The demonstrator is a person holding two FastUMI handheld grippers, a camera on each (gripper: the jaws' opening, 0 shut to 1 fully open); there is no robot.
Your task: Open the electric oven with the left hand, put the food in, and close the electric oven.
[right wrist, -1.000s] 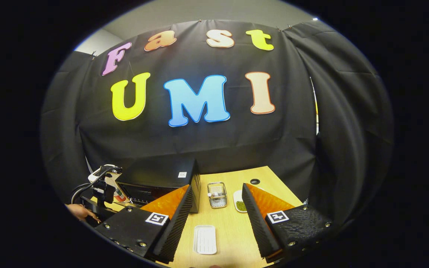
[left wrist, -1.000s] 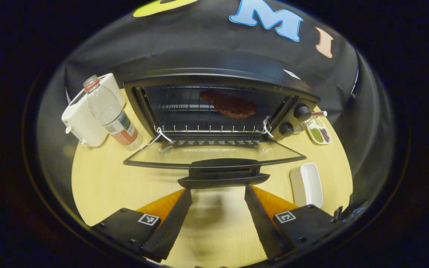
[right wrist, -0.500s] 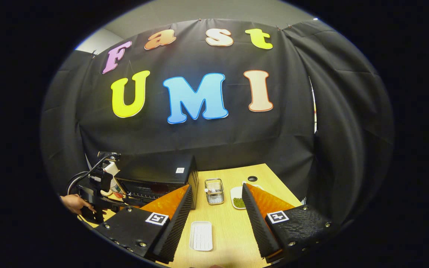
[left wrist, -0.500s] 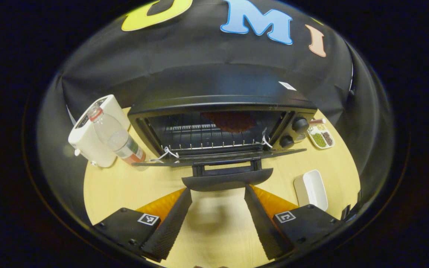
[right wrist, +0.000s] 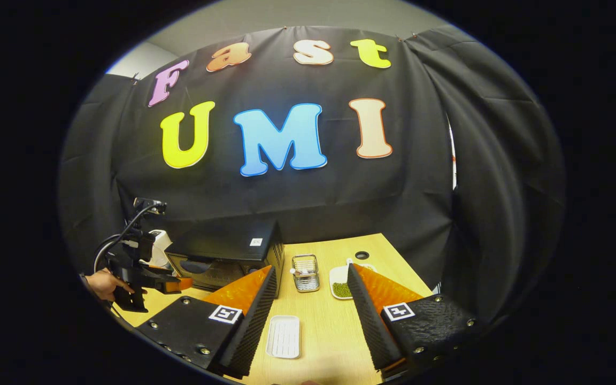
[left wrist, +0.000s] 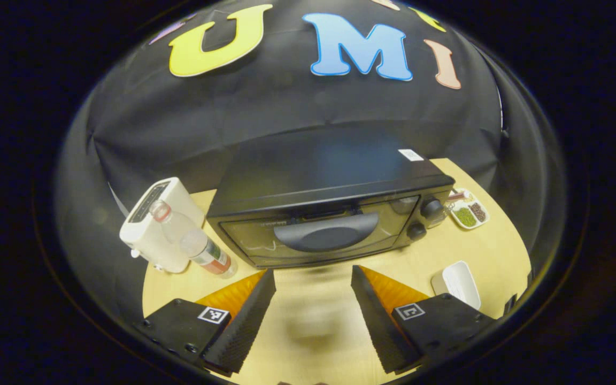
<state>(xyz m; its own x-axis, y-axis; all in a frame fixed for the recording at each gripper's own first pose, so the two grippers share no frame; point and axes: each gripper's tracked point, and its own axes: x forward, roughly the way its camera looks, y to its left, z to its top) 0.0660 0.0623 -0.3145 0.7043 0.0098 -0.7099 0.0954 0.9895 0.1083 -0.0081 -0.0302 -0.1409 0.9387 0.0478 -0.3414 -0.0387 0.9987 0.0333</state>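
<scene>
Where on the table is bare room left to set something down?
Bare wood lies in front of the closed oven, between the bottle and the white tray. It is crowded left of the oven around the white appliance, and right of it at the sectioned dish.

Oven door now shut, food unseen

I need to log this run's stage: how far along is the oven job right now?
Nearly finished. The oven door sits flush, so closing looks done; the food can't be made out through the glass. The left tool is open, just short of the handle, holding nothing. The right tool is open over the empty white tray. Nothing obvious remains.
</scene>
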